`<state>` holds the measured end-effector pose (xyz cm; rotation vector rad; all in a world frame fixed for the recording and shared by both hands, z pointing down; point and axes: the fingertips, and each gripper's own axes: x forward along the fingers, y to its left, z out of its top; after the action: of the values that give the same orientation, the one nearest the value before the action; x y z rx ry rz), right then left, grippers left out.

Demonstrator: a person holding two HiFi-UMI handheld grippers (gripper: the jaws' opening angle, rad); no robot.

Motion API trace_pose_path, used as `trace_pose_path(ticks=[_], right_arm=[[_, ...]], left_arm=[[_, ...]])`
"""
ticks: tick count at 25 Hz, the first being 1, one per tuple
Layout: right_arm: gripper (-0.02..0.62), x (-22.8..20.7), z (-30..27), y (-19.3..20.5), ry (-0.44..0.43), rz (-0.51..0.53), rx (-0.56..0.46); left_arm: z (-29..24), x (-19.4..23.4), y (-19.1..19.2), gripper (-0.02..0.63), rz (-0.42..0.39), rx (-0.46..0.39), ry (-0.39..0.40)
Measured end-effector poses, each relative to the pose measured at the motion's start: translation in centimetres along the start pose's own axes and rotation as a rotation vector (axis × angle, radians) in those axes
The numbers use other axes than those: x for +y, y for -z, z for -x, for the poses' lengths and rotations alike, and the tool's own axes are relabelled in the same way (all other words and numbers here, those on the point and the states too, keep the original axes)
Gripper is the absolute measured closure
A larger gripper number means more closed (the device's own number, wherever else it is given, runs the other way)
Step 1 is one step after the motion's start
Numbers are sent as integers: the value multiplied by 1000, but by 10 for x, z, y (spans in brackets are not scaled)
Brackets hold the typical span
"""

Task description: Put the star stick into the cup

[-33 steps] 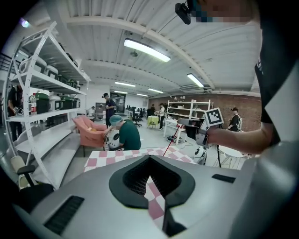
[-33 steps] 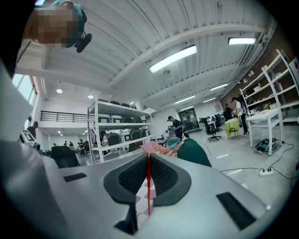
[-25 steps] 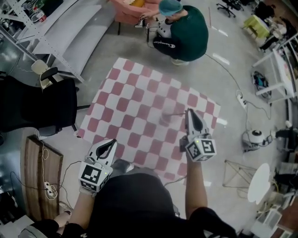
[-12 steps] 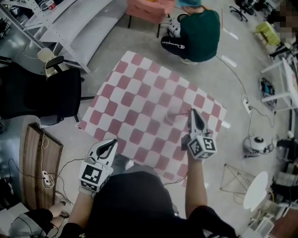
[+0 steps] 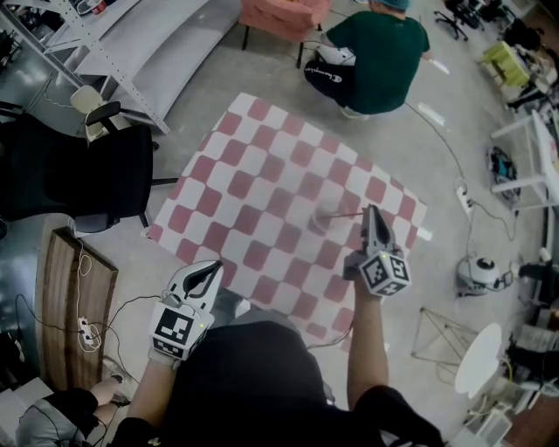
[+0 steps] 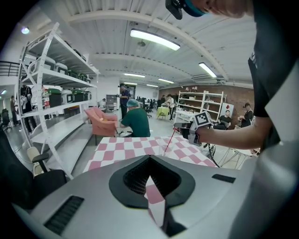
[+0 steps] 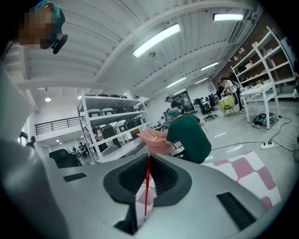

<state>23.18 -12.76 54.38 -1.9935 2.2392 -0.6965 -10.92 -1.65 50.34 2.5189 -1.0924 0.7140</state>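
A clear plastic cup (image 5: 320, 220) stands on the pink-and-white checkered cloth (image 5: 262, 175) on the floor. My right gripper (image 5: 371, 210) is just right of the cup and is shut on a thin red star stick (image 5: 347, 214). The stick's far end reaches to the cup's rim. In the right gripper view the stick (image 7: 147, 184) runs upright between the jaws, with the cup (image 7: 140, 198) showing behind it. The left gripper view shows the stick (image 6: 169, 141) slanting down toward the cup (image 6: 163, 148). My left gripper (image 5: 211, 267) hangs shut and empty at the cloth's near edge.
A person in a green top (image 5: 376, 48) crouches at the cloth's far edge beside a pink armchair (image 5: 279, 13). A black office chair (image 5: 70, 179) and metal shelving (image 5: 96, 52) stand to the left. A wooden board (image 5: 74, 314) lies near left. Cables and a white stand (image 5: 480, 262) are on the right.
My right gripper has sunk a little with the stick, bringing its far end closer to the cup. The left gripper has stayed in place.
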Motion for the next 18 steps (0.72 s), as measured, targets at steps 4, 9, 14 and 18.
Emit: trace_pose_path(ticks=[4,9,14,18], right_arm=[[569,-12,-3,-1,22,-29,0],[569,-18,-5,0,32,-35,2],[567,-23,-5,4,44,-34,11],[512,-24,-7,8,42,-36,27]], left_arm=[[-2,-1,-1,566,-5,4,6],[-5,0,-1,566,-6,11,10],[-6,-2,0,566,-4,12,13],[-6,-1,1,566,-6,13,15]])
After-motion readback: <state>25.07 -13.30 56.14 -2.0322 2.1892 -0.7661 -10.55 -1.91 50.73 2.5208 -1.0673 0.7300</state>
